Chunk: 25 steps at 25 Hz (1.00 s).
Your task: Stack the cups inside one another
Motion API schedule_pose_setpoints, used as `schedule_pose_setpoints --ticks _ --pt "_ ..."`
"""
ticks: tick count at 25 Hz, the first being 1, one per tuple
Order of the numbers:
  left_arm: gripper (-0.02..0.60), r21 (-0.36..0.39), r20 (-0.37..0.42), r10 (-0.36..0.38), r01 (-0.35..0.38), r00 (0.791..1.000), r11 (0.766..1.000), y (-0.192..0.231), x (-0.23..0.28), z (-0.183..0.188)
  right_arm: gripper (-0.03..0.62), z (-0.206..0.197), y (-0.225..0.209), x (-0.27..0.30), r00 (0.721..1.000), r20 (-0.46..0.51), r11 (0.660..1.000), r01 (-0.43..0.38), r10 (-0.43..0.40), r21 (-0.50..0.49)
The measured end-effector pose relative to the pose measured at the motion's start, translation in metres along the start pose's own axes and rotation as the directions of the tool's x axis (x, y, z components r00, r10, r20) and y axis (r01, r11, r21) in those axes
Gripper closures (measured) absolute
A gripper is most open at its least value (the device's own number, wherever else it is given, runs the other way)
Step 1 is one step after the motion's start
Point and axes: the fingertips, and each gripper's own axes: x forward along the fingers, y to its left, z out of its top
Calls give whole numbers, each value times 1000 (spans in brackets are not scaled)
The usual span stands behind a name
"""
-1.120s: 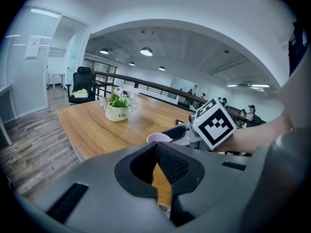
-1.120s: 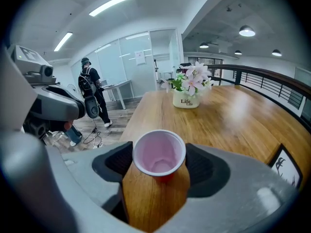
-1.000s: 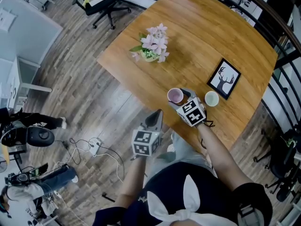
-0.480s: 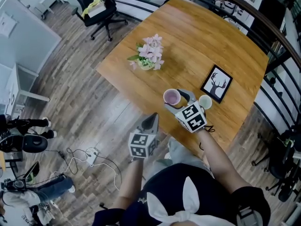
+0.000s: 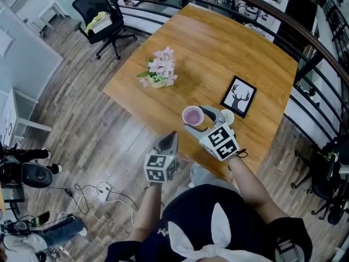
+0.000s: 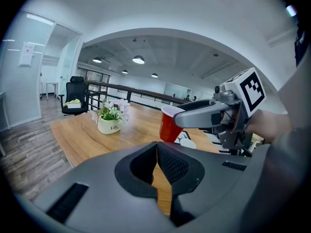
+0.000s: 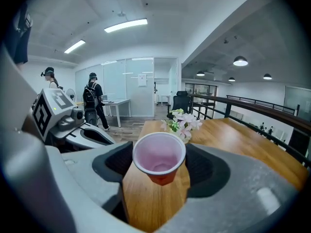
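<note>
A red cup (image 5: 192,115) with a pale pink inside hangs in the air over the table's near edge, and my right gripper (image 5: 197,120) is shut on it. In the right gripper view the cup (image 7: 159,160) sits upright between the two jaws. From the left gripper view the red cup (image 6: 169,125) appears off the tabletop in the right gripper (image 6: 210,114). A second, pale cup (image 5: 227,117) stands on the table just right of it, also low behind the red cup (image 6: 187,143). My left gripper (image 5: 170,137) is shut and empty, below the table edge over the floor.
A framed deer picture (image 5: 238,96) lies beside the pale cup. A pot of pink flowers (image 5: 158,73) stands at the wooden table's (image 5: 229,48) left side. A black office chair (image 5: 103,12) and a railing (image 5: 305,53) border the table. Two people (image 7: 92,101) stand far off.
My right gripper has lifted the red cup up from the tabletop, still holding it. The left gripper has stayed shut and risen slightly.
</note>
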Motion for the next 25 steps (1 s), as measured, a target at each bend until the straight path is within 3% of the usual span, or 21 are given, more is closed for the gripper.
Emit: schedule_pose_setpoints --ticks 14,25 --pt "563 36 10 -71 71 997 997 -29 19 15 260 20 -20 -31 997 55 999 46 -46 -8" --pt "563 72 -23 -148 149 989 986 -49 48 19 261 3 -81 -74 978 74 979 187 -193 77"
